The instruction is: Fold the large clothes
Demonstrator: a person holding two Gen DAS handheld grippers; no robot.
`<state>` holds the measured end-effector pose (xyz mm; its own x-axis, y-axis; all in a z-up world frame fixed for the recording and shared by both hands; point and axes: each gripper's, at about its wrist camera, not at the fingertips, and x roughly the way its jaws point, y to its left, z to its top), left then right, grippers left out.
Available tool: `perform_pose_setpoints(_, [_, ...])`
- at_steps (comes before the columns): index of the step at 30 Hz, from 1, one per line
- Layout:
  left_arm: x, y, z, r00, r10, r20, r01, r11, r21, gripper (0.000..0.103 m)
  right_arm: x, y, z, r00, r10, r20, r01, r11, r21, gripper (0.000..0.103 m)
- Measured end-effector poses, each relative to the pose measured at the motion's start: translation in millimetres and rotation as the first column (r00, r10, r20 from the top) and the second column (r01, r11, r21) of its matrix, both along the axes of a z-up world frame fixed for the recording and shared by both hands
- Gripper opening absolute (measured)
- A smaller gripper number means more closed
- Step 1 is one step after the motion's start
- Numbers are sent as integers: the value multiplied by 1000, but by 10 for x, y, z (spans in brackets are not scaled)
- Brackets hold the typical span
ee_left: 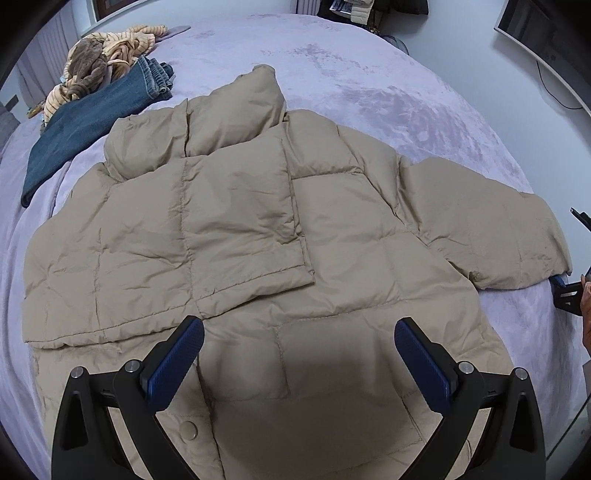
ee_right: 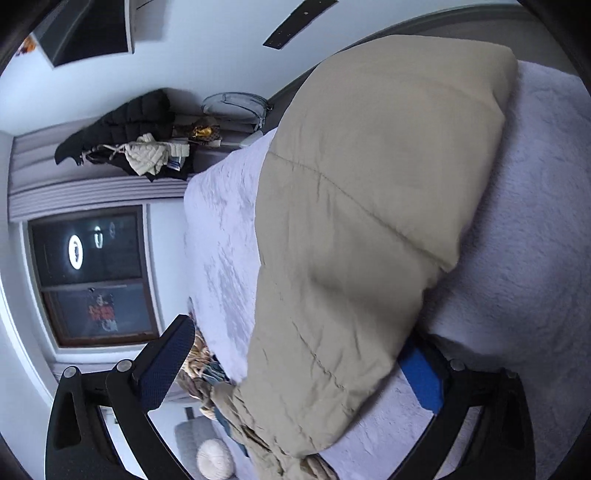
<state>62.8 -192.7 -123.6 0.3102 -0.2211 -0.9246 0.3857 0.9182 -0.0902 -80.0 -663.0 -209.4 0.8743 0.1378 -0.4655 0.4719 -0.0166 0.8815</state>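
A beige puffer jacket (ee_left: 351, 229) lies spread on the lavender bed cover (ee_left: 369, 92). One sleeve (ee_left: 240, 229) is folded across its front. The other sleeve (ee_left: 480, 229) stretches out to the right. My left gripper (ee_left: 299, 328) hangs open above the jacket's lower front, holding nothing. In the right wrist view, which is rolled sideways, the outstretched sleeve (ee_right: 369, 221) lies between the wide-apart fingers of my right gripper (ee_right: 299, 339). One blue pad (ee_right: 421, 380) sits under the cuff and the other finger (ee_right: 166, 369) stands clear of it. Part of that gripper (ee_left: 569, 291) shows by the cuff.
Folded blue jeans (ee_left: 85, 125) and a striped tan garment (ee_left: 122, 44) lie at the bed's far left. A hand (ee_left: 585, 325) is at the right edge. A dark screen (ee_left: 535, 33) hangs on the wall. A window (ee_right: 96, 277) and piled clothes (ee_right: 122, 129) stand beyond the bed.
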Motion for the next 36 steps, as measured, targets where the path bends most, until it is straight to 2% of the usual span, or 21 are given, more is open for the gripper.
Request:
perform_pose_setpoints(2, [32, 47, 6, 1000, 11, 2, -11, 1000, -5, 103, 46, -24, -29, 999, -26, 24, 25, 999, 33, 100])
perform_pose_setpoints(4, [61, 102, -10, 1000, 22, -7, -22, 1000, -5, 103, 87, -41, -83, 997, -54, 62, 49, 995, 84, 72])
perform_pose_setpoints(6, [77, 160, -23, 999, 30, -9, -30, 1000, -4, 103, 126, -40, -182, 994, -72, 81, 59, 987, 149, 21])
perform_pose_setpoints(7, [84, 202, -21, 999, 36, -7, -36, 999, -4, 103, 148, -18, -207, 994, -78, 82, 63, 984, 167, 12])
perform_pose_setpoints(8, [90, 239, -16, 999, 41, -2, -41, 999, -4, 103, 182, 1, -203, 994, -78, 76, 64, 985, 162, 8])
perform_pose_setpoints(11, [127, 407, -6, 998, 54, 10, -54, 999, -5, 103, 298, 90, -65, 994, -45, 96, 35, 994, 103, 7])
perform_pose_setpoints(15, [202, 680, -36, 996, 89, 12, -89, 996, 0, 103, 600, 357, 328, 985, 77, 153, -74, 997, -31, 7])
perform_pose_setpoints(17, [233, 835, -28, 994, 106, 27, -106, 994, 3, 103, 845, 597, 588, 972, 177, 156, -157, 979, -129, 7])
perform_pose_setpoints(19, [275, 1006, -10, 991, 124, 40, -125, 992, 3, 103, 1106, 891, 820, 949, 276, 153, -240, 946, -218, 7])
perform_pose_setpoints(21, [324, 1209, 10, 987, 150, 49, -150, 989, -2, 103, 1384, 1247, 1052, 916, 377, 136, -320, 893, -317, 7])
perform_pose_setpoints(24, [386, 1507, 30, 979, 193, 58, -193, 981, -10, 103, 1781, 1934, 1336, 849, 524, 73, -434, 769, -469, 7])
perform_pose_setpoints(28, [451, 1942, 49, 965, 254, 68, -253, 967, -18, 103, 2258, 2964, 1485, 741, 670, -45, -553, 571, -607, 7])
perform_pose_setpoints(30, [474, 2144, 44, 958, 278, 76, -278, 960, -17, 103, 2418, 3453, 1444, 687, 718, -115, -601, 472, -645, 7])
perform_pose_setpoints(32, [483, 2301, 26, 952, 296, 81, -296, 955, -14, 103, 2522, 3829, 1327, 643, 742, -188, -643, 390, -660, 7])
perform_pose_setpoints(34, [498, 2444, -11, 947, 310, 81, -310, 951, -17, 103, 2571, 4174, 1115, 602, 753, -267, -689, 320, -651, 7])
perform_pose_setpoints(36, [510, 2511, -53, 945, 318, 76, -318, 948, -19, 103, 2539, 4387, 854, 572, 747, -338, -728, 272, -630, 8])
